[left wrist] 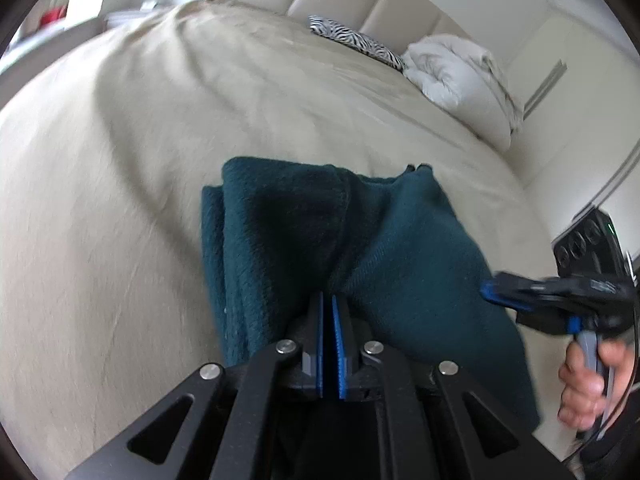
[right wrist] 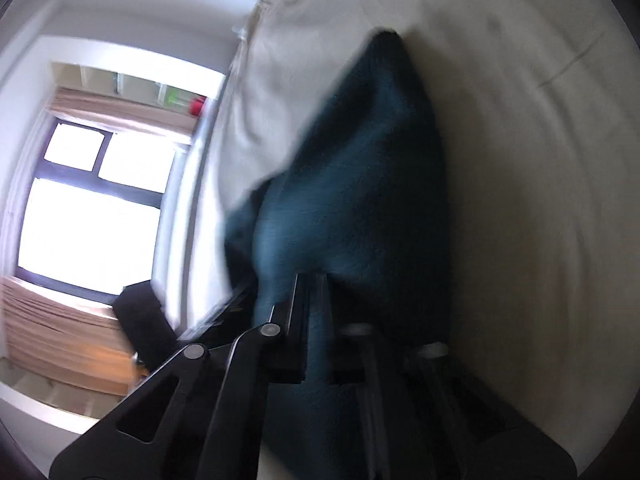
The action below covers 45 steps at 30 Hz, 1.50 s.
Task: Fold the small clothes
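Observation:
A dark teal knitted garment (left wrist: 320, 240) hangs lifted over the beige bed (left wrist: 120, 200), partly folded. My left gripper (left wrist: 329, 300) is shut on its near edge. My right gripper (left wrist: 490, 292) comes in from the right in the left wrist view and is shut on the garment's right edge. In the right wrist view the garment (right wrist: 360, 168) fills the middle, blurred, and the right gripper (right wrist: 312, 280) is pinched on the cloth.
A zebra-print pillow (left wrist: 352, 40) and a white bunched duvet (left wrist: 460, 72) lie at the bed's far end by the padded headboard (left wrist: 380, 4). A window (right wrist: 88, 200) and a dark chair (right wrist: 144, 320) stand beside the bed.

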Available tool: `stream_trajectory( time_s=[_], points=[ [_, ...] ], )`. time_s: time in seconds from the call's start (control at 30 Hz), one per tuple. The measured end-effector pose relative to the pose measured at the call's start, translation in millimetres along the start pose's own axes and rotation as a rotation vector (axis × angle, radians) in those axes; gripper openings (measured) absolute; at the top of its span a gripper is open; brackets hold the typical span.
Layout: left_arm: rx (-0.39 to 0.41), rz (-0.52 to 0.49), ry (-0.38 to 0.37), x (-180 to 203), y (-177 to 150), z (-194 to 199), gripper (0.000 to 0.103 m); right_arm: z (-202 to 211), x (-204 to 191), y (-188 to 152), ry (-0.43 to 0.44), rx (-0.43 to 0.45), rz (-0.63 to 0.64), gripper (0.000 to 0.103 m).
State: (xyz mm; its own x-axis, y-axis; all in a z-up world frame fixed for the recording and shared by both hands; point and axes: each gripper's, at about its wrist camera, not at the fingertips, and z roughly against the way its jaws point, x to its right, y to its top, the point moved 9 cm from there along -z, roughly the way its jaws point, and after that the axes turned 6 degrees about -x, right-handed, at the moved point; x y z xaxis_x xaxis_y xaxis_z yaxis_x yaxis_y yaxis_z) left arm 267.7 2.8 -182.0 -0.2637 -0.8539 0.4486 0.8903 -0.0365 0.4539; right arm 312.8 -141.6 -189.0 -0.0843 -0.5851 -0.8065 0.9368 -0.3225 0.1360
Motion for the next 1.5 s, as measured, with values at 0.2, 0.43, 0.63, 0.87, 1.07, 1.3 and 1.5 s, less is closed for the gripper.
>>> stream_trajectory(
  time_s=[0.2,0.43,0.63,0.87,1.07,1.3,1.5],
  points=[
    [0.011,-0.017,0.056,16.3,-22.0,26.5,0.015,6.1,-13.3,-43.6,0.141,-0.011,0.019,0.060],
    [0.004,-0.052,0.109,18.8,-32.4,28.4,0.015,6.6,-14.3,-66.3,0.173,0.037,0.017,0.057],
    [0.002,-0.111,0.154,21.6,-50.5,30.0,0.019,-1.5,-4.0,-103.6,0.124,-0.031,0.047,0.058],
    [-0.009,-0.130,0.164,22.1,-50.0,29.2,0.019,9.6,2.9,-114.9,0.063,-0.029,0.059,0.050],
    [0.001,-0.129,0.168,23.5,-52.6,28.1,0.019,-2.4,13.0,-141.4,0.056,-0.092,0.077,0.053],
    [0.022,-0.100,0.133,24.4,-48.1,51.0,0.031,23.2,-4.3,-111.4,0.042,0.003,0.091,0.060],
    [0.111,-0.009,0.126,-0.4,-26.8,92.3,0.076,71.7,13.6,-52.6,-0.025,0.110,0.041,0.075]
  ],
)
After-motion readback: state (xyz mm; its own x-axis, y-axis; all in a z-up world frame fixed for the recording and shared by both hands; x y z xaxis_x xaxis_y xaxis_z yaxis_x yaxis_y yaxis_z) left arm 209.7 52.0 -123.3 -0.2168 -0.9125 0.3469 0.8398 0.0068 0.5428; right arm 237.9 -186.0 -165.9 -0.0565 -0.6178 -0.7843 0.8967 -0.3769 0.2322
